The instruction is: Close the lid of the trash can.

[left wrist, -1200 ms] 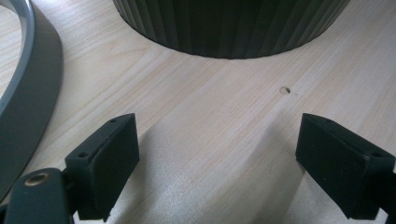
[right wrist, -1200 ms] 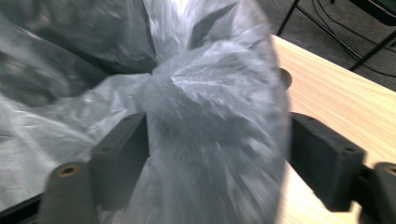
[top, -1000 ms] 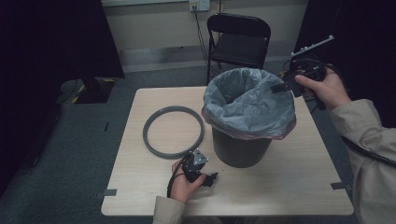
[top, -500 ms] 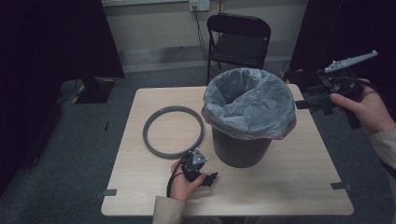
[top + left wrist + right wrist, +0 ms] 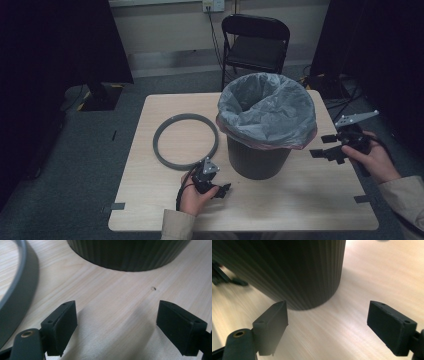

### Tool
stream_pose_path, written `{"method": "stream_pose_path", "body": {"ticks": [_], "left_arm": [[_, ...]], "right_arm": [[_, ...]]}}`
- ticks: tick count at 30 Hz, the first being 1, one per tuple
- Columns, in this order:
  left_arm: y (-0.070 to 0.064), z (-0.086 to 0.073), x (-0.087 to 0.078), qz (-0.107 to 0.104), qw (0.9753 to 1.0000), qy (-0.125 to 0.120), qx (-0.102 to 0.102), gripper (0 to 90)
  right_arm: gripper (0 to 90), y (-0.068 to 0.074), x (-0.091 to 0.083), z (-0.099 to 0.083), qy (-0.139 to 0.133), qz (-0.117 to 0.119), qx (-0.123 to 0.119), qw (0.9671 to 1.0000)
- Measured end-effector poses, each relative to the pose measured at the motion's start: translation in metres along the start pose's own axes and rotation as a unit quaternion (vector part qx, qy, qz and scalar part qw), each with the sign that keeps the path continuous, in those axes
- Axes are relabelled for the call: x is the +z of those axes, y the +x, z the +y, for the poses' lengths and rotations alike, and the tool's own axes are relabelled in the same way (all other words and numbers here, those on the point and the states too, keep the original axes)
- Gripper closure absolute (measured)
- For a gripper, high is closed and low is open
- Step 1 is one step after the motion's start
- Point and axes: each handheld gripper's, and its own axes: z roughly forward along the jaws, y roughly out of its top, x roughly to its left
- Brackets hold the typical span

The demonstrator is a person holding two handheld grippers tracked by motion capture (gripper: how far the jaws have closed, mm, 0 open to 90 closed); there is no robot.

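Bin (image 5: pixel 260 150) is standing lined on the counter (image 5: pixel 300 200), grey ring (image 5: pixel 185 141) lying just beside. Left claw (image 5: pixel 223 190) and right claw (image 5: pixel 322 147) are both gaping empty, flanking it.

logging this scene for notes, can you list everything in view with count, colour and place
bin: 1, dark ribbed, centre-right of the table
bin liner: 1, grey, fitted in the bin and folded over its rim
ring: 1, grey, flat on the table left of the bin
table: 1, light wood, middle of the room
folding chair: 1, black, behind the table
wall socket: 1, pale, on the wall behind the chair
left gripper: 1, black, low at the table's near edge beside the ring, jaws open
right gripper: 1, black, right of the bin, jaws open, facing it
hands: 2, one on each gripper
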Motion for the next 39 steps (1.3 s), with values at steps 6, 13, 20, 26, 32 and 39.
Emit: {"method": "stream_pose_path", "body": {"ticks": [6, 13, 20, 26, 32, 39], "left_arm": [[0.012, 0.012, -0.018, 0.006, 0.9997, -0.018, -0.012, 16.2], [0.049, 0.032, -0.039, 0.041, 0.9978, -0.029, -0.043, 16.0], [0.092, 0.035, -0.034, 0.076, 0.9933, -0.015, -0.086, 16.4], [0.115, 0.032, -0.021, 0.103, 0.9907, 0.023, -0.086, 17.5], [0.112, 0.026, -0.005, 0.105, 0.9911, 0.055, -0.059, 19.9], [0.075, 0.011, -0.024, 0.083, 0.9926, 0.081, -0.035, 24.4]], "right_arm": [[16.6, 0.004, 0.041, -0.041, 0.022, -0.011, 0.000, 0.9997], [16.7, 0.011, 0.072, -0.070, 0.024, -0.027, -0.018, 0.9992], [16.2, 0.014, 0.086, -0.086, 0.001, -0.045, -0.038, 0.9983], [14.9, 0.018, 0.088, -0.095, -0.031, -0.059, -0.045, 0.9968], [14.9, 0.019, 0.087, -0.097, -0.032, -0.064, -0.039, 0.9967], [14.9, 0.019, 0.087, -0.097, -0.031, -0.064, -0.039, 0.9967]]}}
